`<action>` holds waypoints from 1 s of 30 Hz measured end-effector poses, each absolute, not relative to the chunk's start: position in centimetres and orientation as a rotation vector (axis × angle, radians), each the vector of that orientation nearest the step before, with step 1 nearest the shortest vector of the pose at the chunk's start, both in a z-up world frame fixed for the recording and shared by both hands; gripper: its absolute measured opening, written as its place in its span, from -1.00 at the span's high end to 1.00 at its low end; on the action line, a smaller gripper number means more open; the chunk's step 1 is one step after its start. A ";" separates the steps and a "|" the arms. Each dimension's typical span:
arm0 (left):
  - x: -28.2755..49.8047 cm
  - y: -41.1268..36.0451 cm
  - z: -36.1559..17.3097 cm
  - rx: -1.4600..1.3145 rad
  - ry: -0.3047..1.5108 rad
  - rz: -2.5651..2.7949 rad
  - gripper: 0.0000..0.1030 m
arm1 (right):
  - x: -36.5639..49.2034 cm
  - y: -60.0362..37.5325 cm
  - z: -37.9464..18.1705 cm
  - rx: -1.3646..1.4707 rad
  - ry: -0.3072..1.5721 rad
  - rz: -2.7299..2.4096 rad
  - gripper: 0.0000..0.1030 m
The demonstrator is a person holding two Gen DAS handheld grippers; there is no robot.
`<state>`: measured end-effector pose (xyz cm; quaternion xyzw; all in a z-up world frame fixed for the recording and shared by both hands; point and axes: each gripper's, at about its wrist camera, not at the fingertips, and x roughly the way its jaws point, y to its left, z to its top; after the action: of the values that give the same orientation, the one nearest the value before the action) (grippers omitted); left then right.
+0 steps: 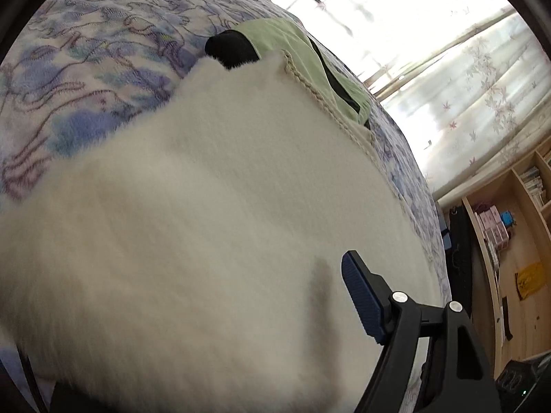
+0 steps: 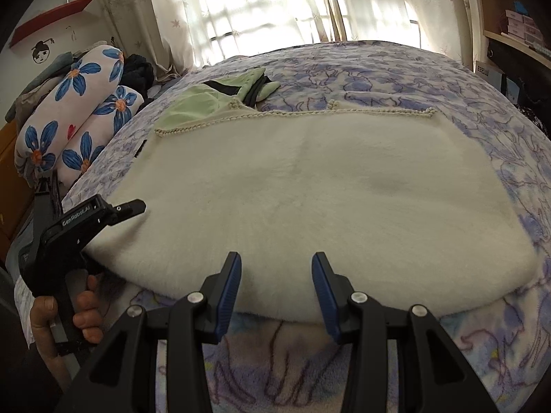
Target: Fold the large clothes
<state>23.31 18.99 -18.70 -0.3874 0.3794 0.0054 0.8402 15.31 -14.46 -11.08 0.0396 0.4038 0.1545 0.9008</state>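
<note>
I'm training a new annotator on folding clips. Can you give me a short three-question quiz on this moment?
1. True or false: the right gripper has its jaws apart, just over the near edge of the white fleece garment.
2. Which item lies partly under the garment's far trimmed edge? A) red towel B) light green garment C) striped scarf
3. Fill in: the left gripper sits at the garment's ___ edge in the right wrist view.

Key: 1 true; 2 B; 3 left. The floral bedspread lies under everything. In the left wrist view only one blue pad shows, so that gripper's state is unclear.
</note>
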 end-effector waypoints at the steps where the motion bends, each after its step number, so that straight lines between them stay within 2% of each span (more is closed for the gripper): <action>1: 23.6 19.2 -18.7 -0.821 0.791 0.036 -0.13 | 15.6 -14.3 -11.1 0.077 0.830 0.320 0.18; 2: 23.8 19.4 -18.8 -0.814 0.786 0.059 0.00 | 15.8 -14.0 -11.0 0.068 0.819 0.317 0.18; 3: 23.8 19.2 -18.6 -0.792 0.778 0.086 0.32 | 16.1 -13.7 -10.8 0.058 0.806 0.315 0.18; 4: 23.7 18.9 -18.3 -0.767 0.759 0.089 0.45 | 16.5 -13.4 -10.7 0.048 0.798 0.314 0.18; 6: 23.5 18.0 -17.2 -0.712 0.723 0.086 0.54 | 17.4 -12.7 -10.3 0.025 0.786 0.314 0.27; 8: 23.2 17.4 -15.6 -0.650 0.693 0.091 0.57 | 18.4 -11.8 -10.2 0.001 0.782 0.321 0.43; 10: 22.6 16.3 -13.4 -0.578 0.651 0.098 0.58 | 19.4 -11.1 -10.5 -0.033 0.776 0.319 0.73; 13: 21.7 14.5 -9.9 -0.477 0.588 0.090 0.59 | 21.0 -10.1 -12.9 -0.115 0.845 0.293 0.85; 18: 21.3 10.3 -4.4 -0.317 0.509 0.020 0.60 | 20.6 -10.5 -13.2 -0.109 0.839 0.322 0.85; 23: 22.3 3.4 -0.2 -0.220 0.475 -0.087 0.60 | 19.4 -16.1 -11.7 0.175 0.889 0.393 0.85; 26: 23.5 -1.3 0.8 -0.179 0.482 -0.153 0.60 | 17.1 -21.2 -10.1 0.251 0.858 0.259 0.85; 30: 25.0 -8.1 -0.3 -0.142 0.527 -0.256 0.60 | 13.6 -29.2 -8.7 0.372 0.820 0.062 0.85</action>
<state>25.03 -8.09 -0.35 -0.0700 0.2593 -0.1260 0.9550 13.62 -29.20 -8.66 0.1795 0.3960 0.0298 0.9000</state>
